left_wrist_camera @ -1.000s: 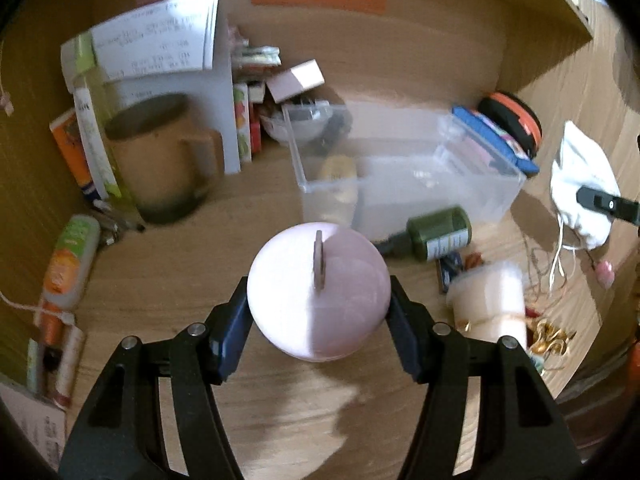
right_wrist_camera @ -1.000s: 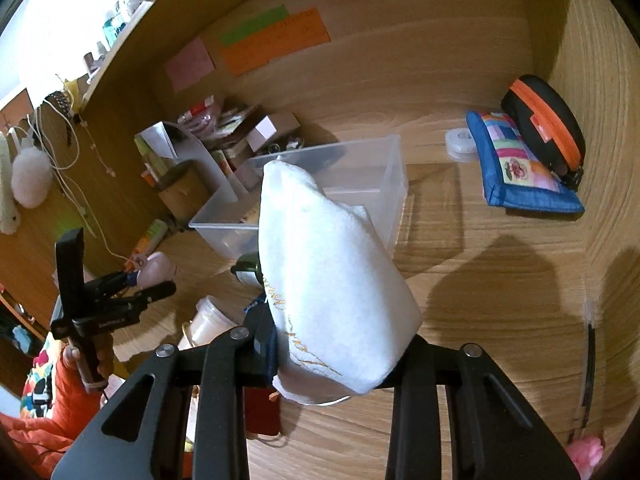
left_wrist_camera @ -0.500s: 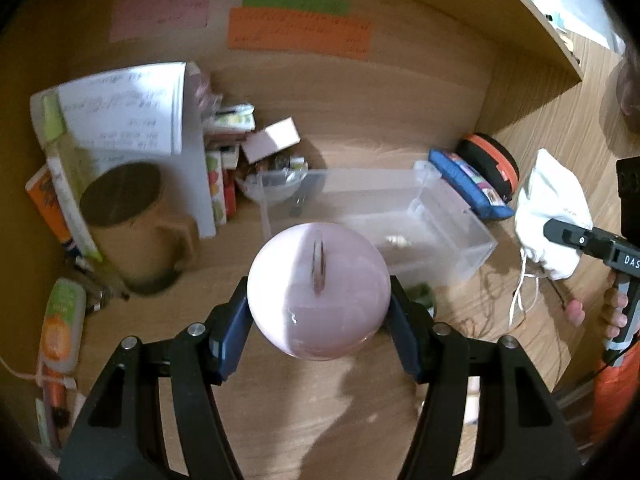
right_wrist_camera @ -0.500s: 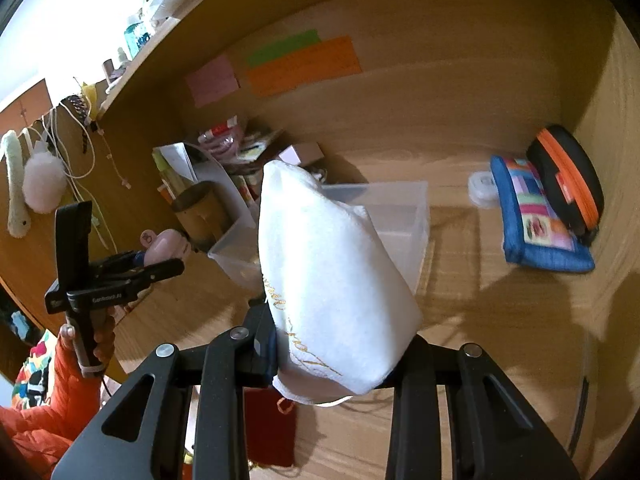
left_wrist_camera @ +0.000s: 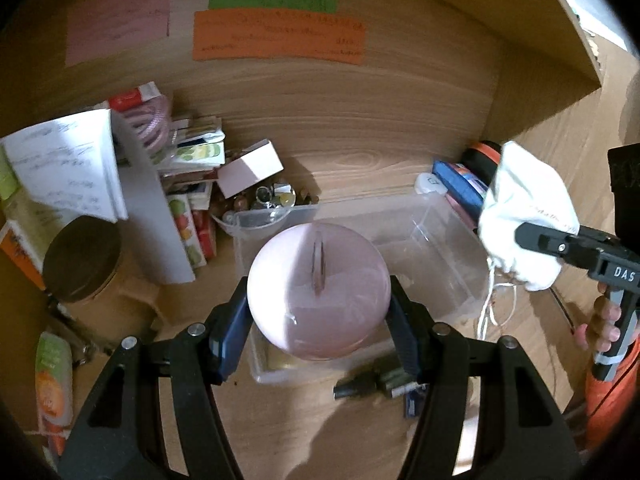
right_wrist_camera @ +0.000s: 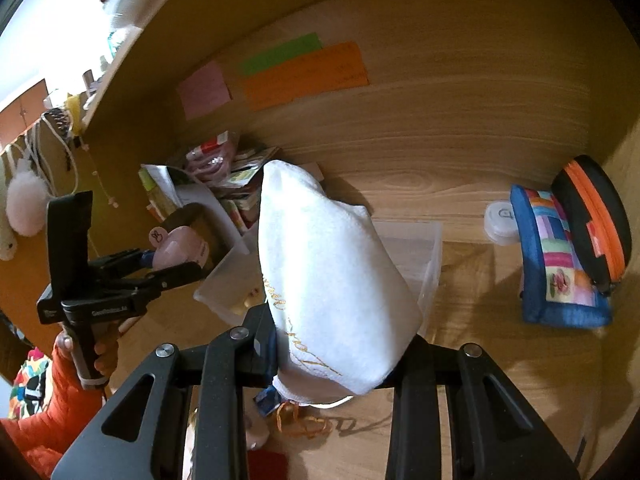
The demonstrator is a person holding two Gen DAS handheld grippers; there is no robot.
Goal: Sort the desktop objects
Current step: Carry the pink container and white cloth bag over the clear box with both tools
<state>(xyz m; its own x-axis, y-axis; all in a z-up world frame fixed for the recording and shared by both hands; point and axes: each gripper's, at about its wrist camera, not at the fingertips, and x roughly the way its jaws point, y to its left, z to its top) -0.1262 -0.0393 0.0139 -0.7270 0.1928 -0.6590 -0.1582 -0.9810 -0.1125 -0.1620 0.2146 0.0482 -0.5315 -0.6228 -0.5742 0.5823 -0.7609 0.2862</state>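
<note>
Here, the left gripper clamps one round pale-pink plastic ball, the right gripper one white drawstring cloth pouch, above one clear plastic bin.

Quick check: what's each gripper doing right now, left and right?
Left gripper: closed on the pink ball.
Right gripper: closed on the white cloth pouch.

You see dim, warm light under the shelf; daylight glares beyond the shelf edge. Shadows fall below the clear bin. Fisheye edges bend, papers blur.
</note>
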